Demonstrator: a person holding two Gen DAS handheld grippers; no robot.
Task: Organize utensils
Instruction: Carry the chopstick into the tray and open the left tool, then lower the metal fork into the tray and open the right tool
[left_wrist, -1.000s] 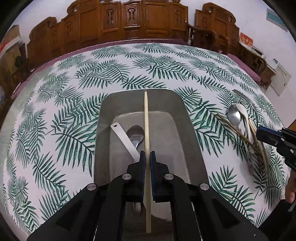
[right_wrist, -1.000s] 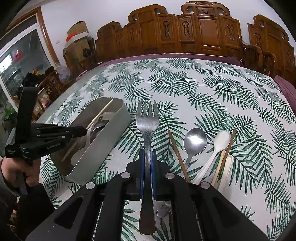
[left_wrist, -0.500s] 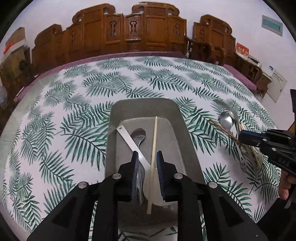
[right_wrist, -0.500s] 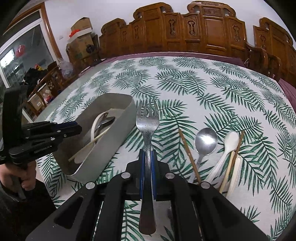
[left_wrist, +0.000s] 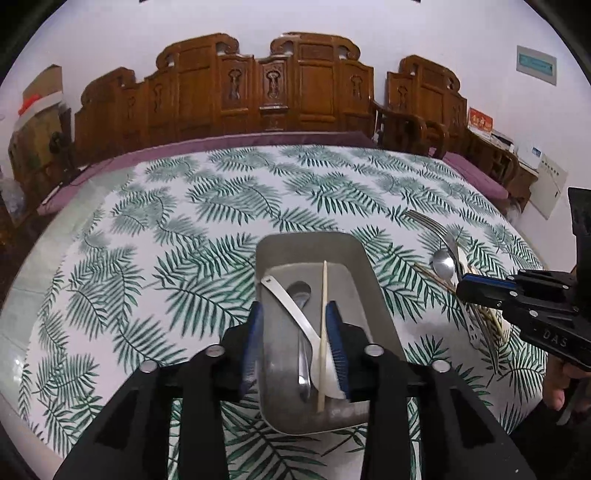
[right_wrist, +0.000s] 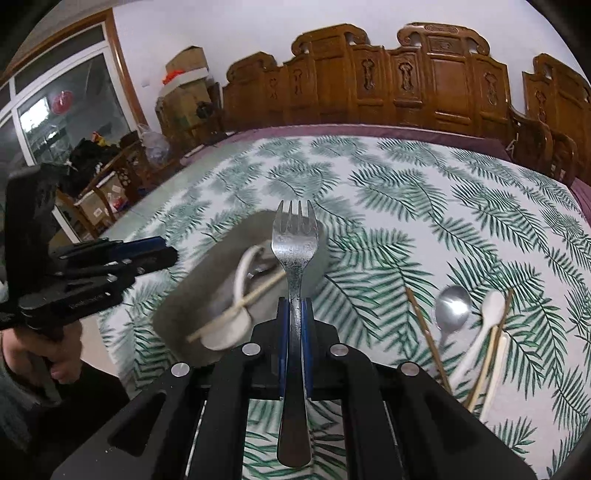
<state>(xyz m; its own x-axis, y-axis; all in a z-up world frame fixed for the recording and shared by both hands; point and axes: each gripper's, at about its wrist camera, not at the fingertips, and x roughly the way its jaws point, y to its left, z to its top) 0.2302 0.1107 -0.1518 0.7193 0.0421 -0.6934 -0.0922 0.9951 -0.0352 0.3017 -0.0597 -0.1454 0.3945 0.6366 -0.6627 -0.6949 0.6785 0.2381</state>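
Observation:
A grey tray (left_wrist: 373, 295) holds a white spoon (left_wrist: 291, 306), a metal spoon (left_wrist: 301, 291) and a pale chopstick (left_wrist: 324, 295). My left gripper (left_wrist: 293, 310) hangs above the tray's near half. Its jaws are opening, and nothing is pinched between them; the chopstick lies loose below. My right gripper (right_wrist: 295, 306) is shut on a metal fork (right_wrist: 294, 240), tines forward, over the tray's (right_wrist: 184, 295) near right rim. The left gripper (right_wrist: 162, 254) shows at the left of the right wrist view.
On the leaf-print tablecloth right of the tray lie a metal spoon (right_wrist: 452, 304), a white spoon (right_wrist: 491, 306) and brown chopsticks (right_wrist: 424, 325). Carved wooden chairs (left_wrist: 288, 88) line the far edge. A hand (right_wrist: 55, 358) grips the left tool.
My left gripper opened, released the chopstick into the tray and rose back. My right gripper carried the fork left, from beside the tray to over its rim.

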